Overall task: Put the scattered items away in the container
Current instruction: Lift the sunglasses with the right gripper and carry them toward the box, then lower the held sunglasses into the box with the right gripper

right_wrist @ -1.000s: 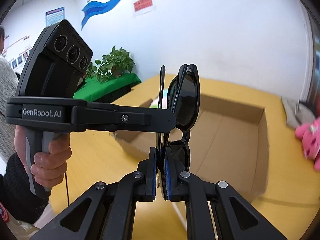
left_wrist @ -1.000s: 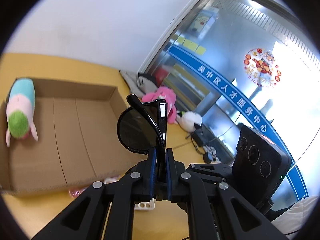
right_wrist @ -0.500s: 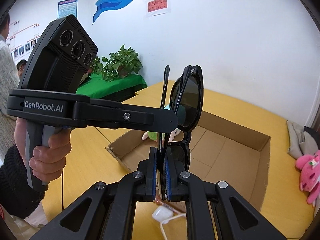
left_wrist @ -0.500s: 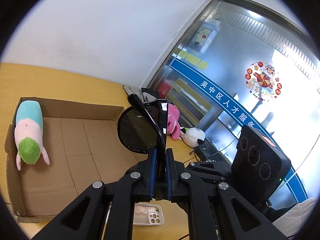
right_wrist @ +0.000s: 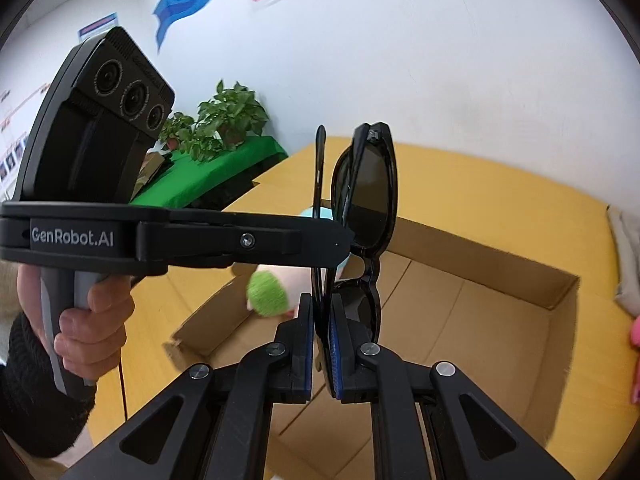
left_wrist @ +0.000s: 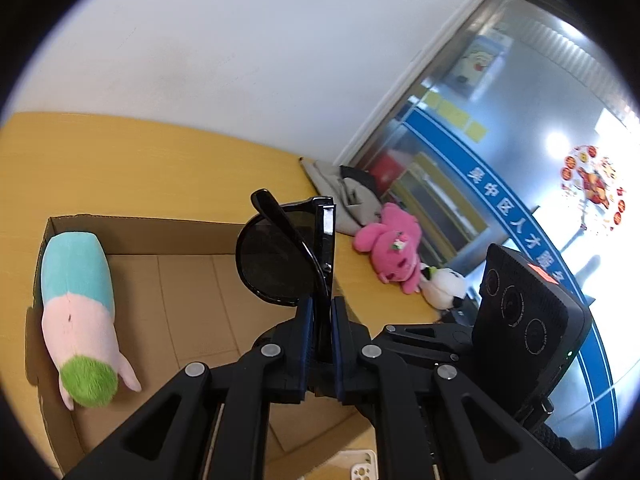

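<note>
The folded black plastic sunglasses (left_wrist: 288,258) sat mid-frame, held up above the open brown cardboard box (left_wrist: 188,300). The left tool (left_wrist: 319,320) and the right tool (right_wrist: 319,320) both clenched them. A pink, blue and green plush toy (left_wrist: 78,312) lay inside the box, lower left.

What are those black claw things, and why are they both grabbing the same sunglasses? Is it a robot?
It is not a robot. A person holds two hand tools, each with two fingers and a camera that looks along them. That is why each picture shows black fingers at the bottom.

In the left tool's picture, the left gripper pinches black sunglasses. In the right tool's picture, the right gripper pinches the same sunglasses, and you can see the person's hand holding the left tool.

Below them, on a yellow table, stands an open cardboard box. A blue, pink and green plush toy lies inside. A pink plush and a white plush lie outside on the table.
</note>
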Tool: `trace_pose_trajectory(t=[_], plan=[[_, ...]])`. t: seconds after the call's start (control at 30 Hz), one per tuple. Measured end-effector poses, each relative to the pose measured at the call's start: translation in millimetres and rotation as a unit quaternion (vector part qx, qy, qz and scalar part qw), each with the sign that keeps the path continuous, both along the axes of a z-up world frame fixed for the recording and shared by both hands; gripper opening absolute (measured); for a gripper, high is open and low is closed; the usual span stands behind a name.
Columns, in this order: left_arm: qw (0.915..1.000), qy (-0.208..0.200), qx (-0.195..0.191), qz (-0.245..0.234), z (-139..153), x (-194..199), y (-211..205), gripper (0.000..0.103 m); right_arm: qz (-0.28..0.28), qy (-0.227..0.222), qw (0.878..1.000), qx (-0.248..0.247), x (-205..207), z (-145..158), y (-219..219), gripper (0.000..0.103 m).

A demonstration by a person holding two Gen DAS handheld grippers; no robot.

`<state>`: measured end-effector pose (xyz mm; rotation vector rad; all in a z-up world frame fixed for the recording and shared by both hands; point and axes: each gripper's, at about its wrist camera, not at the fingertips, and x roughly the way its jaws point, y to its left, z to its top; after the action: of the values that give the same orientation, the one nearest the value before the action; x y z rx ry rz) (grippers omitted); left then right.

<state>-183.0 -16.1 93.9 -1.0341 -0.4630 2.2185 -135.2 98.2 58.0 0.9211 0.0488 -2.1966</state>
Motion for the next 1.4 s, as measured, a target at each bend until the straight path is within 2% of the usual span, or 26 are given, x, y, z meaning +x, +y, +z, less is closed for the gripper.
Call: trace_pose_trajectory(t=[0.27, 0.43, 0.6, 0.93, 1.17, 1.4], plan=[[0.9968, -0.075, -0.022, 0.017, -50.7, -67.1, 0.2, 0.008, -0.003, -0.099, 0.994, -0.045, -79.3, -59.4, -2.3, 0.008], [0.9901, -0.132, -0.037, 0.027, -93.9, -103.0, -2.8, 0.008, -0.005, -0.171, 0.983, -0.068, -120.0, -101.3, -7.3, 0.008], [0.9845, -0.167, -0.045, 0.031, -128.0, -124.0, 0.0, 0.008, -0.013, -0.233, 0.968, -0.091, -143.5, -137.2, -7.8, 0.008], [0.9756, -0.204, -0.072, 0.038, -165.6, -140.5, 8.1, 0.008, -0.021, -0.28, 0.956, -0.085, -164.3, -171.7, -13.4, 0.008], [0.972, -0.215, -0.085, 0.042, -177.8, -149.2, 11.6, 0.008, -0.026, -0.301, 0.949, -0.092, -174.1, -185.1, -16.1, 0.009], [0.9702, -0.213, -0.1, 0.055, -183.9, -150.9, 12.4, 0.01, -0.029, -0.307, 0.947, -0.089, -177.6, -190.9, -21.9, 0.009]])
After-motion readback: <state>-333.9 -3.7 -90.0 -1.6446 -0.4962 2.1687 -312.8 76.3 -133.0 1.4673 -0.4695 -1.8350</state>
